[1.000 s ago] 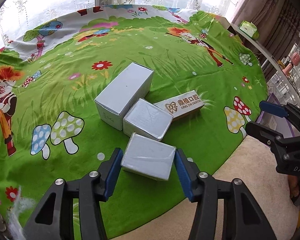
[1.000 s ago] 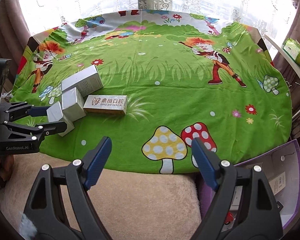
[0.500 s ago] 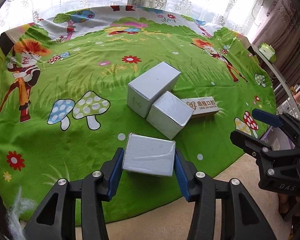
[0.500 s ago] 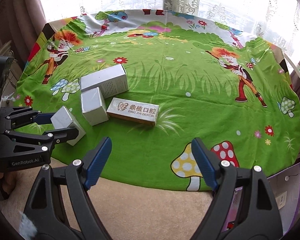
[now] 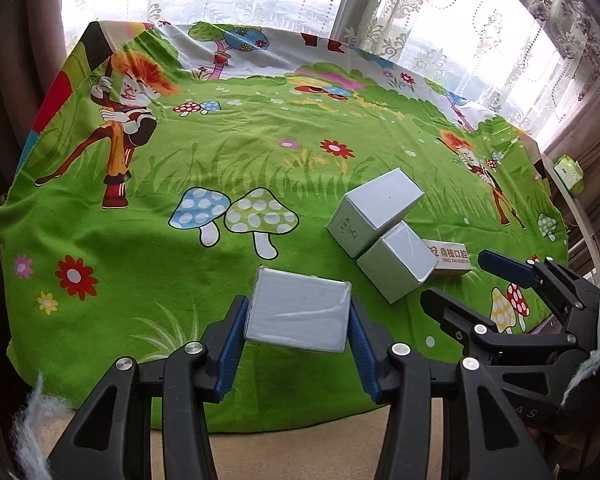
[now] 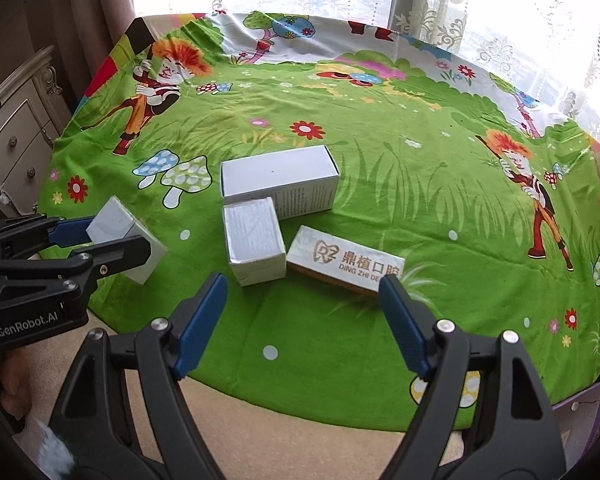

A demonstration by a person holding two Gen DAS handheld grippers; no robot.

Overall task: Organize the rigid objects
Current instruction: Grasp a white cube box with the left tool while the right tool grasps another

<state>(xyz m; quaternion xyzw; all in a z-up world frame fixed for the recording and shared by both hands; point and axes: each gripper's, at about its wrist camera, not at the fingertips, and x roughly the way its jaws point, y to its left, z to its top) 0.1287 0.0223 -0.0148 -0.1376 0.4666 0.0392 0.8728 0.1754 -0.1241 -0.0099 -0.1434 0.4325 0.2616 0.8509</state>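
On the green cartoon cloth (image 5: 148, 264), to the left of the long grey box (image 5: 374, 210) that anchors the cluster, the left gripper (image 5: 298, 330) clamps a small foil-wrapped box (image 5: 298, 314) squarely between its blue pads, each pad flat against an opposite side face. The grip looks chosen to keep the box level and stop it twisting; in the right wrist view the same box (image 6: 126, 236) appears lifted clear of the cloth, well apart from the others. Touching the long grey box on its near side lies a second foil-wrapped box (image 6: 254, 240), and just right of that, also on the near side of the long grey box, lies a printed dental box (image 6: 346, 262) whose corner nearly meets the foil one. These three sit bunched and skewed to one another, which suggests they have yet to be lined up. The right gripper (image 6: 302, 322) hovers on the near side of the long grey box, over the cloth in front of the dental box; its jaws stand wide but are closing, with nothing between them, so it seems to be preparing for a pick of one of the near boxes. Counted: four boxes in all, namely two foil-wrapped, one long grey and one printed; two grippers; one cloth.
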